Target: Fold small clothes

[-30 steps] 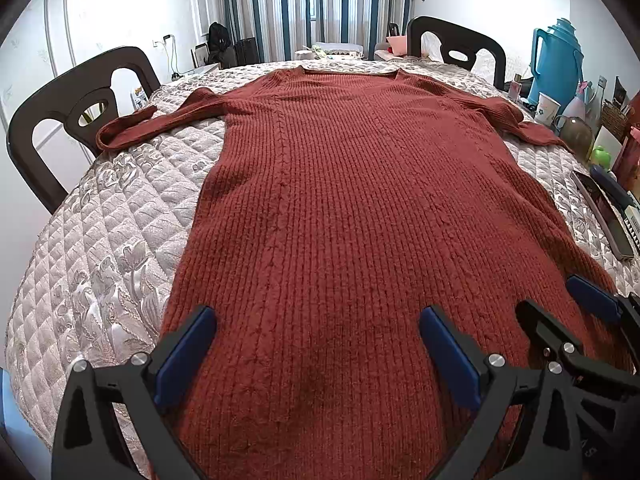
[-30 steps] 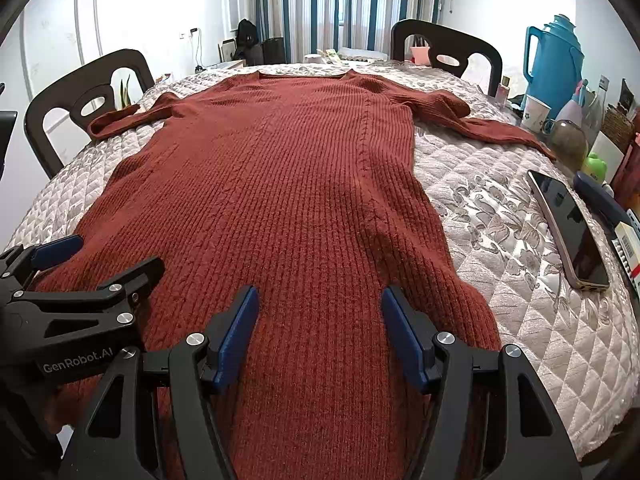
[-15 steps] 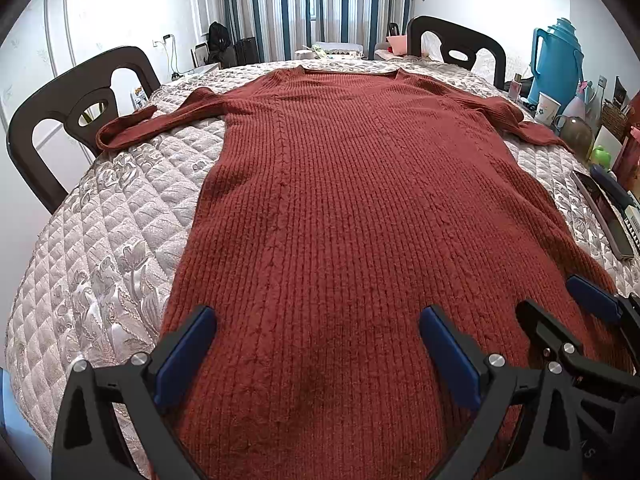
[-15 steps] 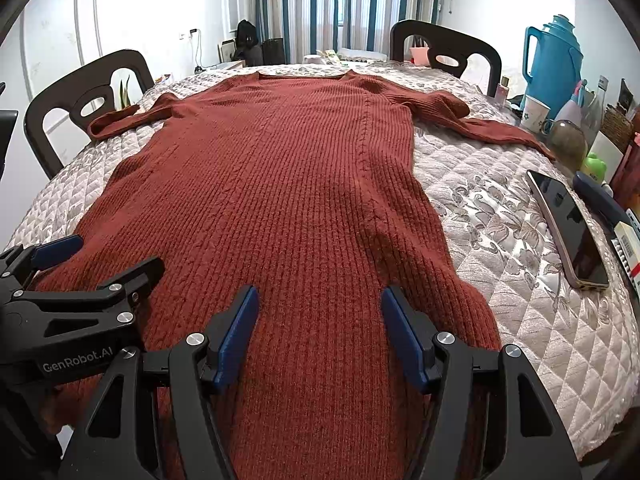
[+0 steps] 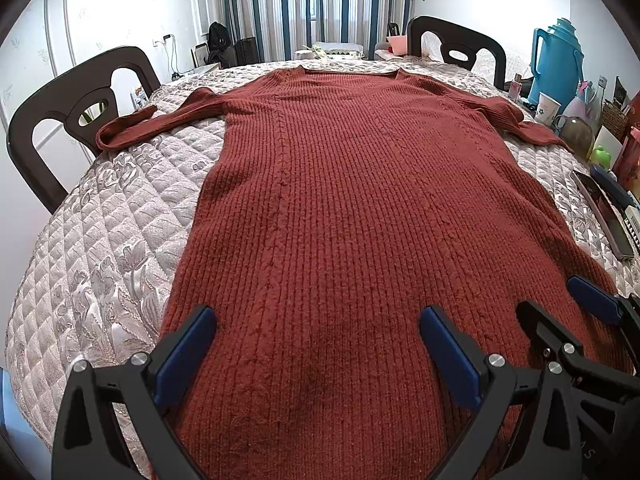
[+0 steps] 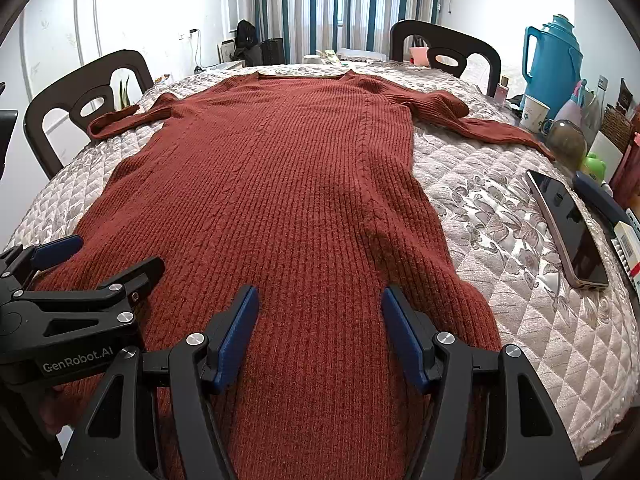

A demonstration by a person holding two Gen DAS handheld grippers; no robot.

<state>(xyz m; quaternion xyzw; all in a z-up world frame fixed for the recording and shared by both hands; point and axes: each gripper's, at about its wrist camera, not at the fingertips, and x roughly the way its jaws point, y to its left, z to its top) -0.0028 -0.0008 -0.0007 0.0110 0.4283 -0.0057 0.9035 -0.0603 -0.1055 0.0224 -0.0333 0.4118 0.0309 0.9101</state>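
A long rust-red ribbed knit sweater (image 5: 352,208) (image 6: 280,200) lies flat on the quilted table cover, neckline far, hem near me, both sleeves spread outward. My left gripper (image 5: 318,326) hovers open over the hem's left part, nothing between its blue pads. My right gripper (image 6: 318,306) stands open over the hem's right part, also with nothing held. Each gripper shows at the edge of the other's view: the right gripper (image 5: 552,312) at the lower right, the left gripper (image 6: 100,256) at the lower left.
A phone (image 6: 568,228) lies on the quilted cover (image 6: 520,248) right of the sweater. A blue thermos (image 6: 554,64), cups and bottles crowd the right edge. Dark chairs stand at the far left (image 5: 76,116) and far right (image 5: 456,44).
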